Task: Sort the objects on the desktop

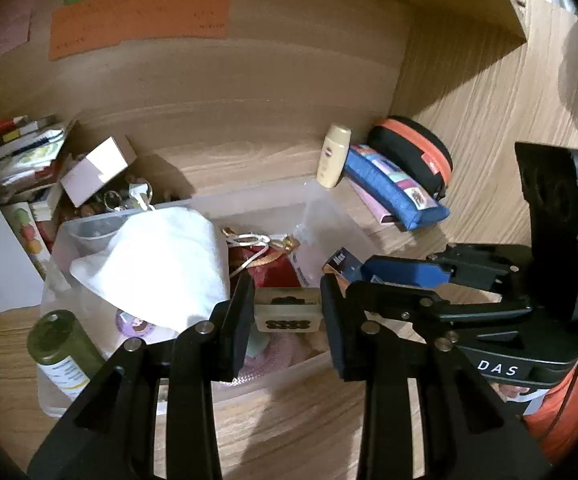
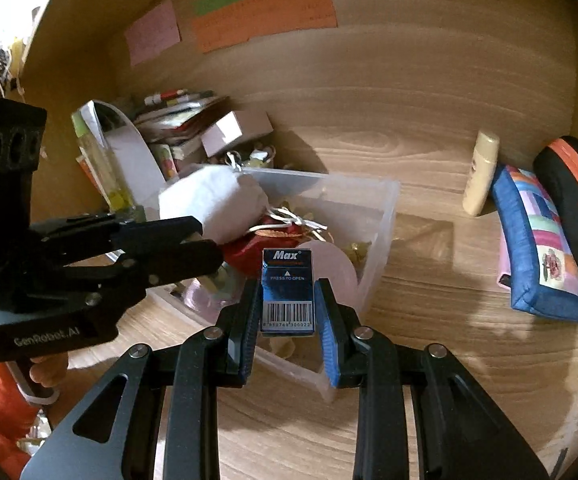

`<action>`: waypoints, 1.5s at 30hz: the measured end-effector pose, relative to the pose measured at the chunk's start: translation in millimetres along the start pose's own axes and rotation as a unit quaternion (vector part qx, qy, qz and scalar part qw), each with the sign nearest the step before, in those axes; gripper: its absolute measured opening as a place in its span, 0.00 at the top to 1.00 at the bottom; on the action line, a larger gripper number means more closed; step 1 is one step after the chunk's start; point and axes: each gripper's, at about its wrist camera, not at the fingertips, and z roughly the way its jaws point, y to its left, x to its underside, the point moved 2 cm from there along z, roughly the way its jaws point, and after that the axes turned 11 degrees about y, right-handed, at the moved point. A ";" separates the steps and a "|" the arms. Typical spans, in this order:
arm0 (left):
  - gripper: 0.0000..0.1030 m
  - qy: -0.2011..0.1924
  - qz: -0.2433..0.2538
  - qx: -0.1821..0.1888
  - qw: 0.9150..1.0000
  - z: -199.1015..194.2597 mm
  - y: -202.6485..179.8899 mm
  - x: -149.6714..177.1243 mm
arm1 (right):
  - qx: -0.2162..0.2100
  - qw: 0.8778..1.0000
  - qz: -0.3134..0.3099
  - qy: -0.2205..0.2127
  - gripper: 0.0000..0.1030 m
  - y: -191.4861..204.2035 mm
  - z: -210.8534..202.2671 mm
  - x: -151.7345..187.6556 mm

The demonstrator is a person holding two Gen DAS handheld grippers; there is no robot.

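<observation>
While the clear bin (image 2: 381, 208) is already filling up, the left gripper (image 1: 287, 312) is clamping a wooden stamp (image 1: 288, 310) and the right gripper (image 2: 287, 300) a blue staple box (image 2: 287, 292) — both hovering over it; the pouches (image 2: 537, 240) are waiting outside.

Dim warm light w/ hard shadows lying across the surface (image 2: 429, 304); white cloth (image 1: 161, 264) is blowing out, fisheye edges are bending, corners are vignetting black.
</observation>
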 end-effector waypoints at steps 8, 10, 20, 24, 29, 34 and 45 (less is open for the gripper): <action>0.68 -0.003 0.002 -0.019 1.000 1.3 1.6 1.2 | 0.005 1.000 -0.013 0.006 0.76 3.1 5.2 -4.0; 0.66 -0.008 0.002 -0.022 1.000 -3.0 1.9 1.1 | 0.007 1.000 -0.014 0.005 0.76 4.3 3.6 -4.1; 0.50 -0.041 -0.001 -0.050 0.998 -34.8 -0.5 9.3 | 0.039 0.999 -0.022 -0.008 0.76 16.8 -14.0 1.0; 0.44 -0.052 -0.006 -0.065 0.996 -49.2 0.6 15.6 | 0.057 0.998 -0.029 -0.017 0.67 25.5 -23.4 5.5; 0.33 -0.071 -0.009 -0.096 0.993 -67.8 1.7 27.1 | 0.080 0.995 -0.045 -0.035 0.57 42.5 -39.3 13.7; 0.18 -0.086 -0.023 -0.116 0.989 -89.4 5.4 43.1 | 0.100 0.992 -0.049 -0.056 0.35 56.6 -56.2 22.4; 0.10 -0.106 -0.053 -0.142 0.983 -119.7 7.9 76.7 | 0.111 0.987 -0.022 -0.117 0.09 78.2 -102.1 42.9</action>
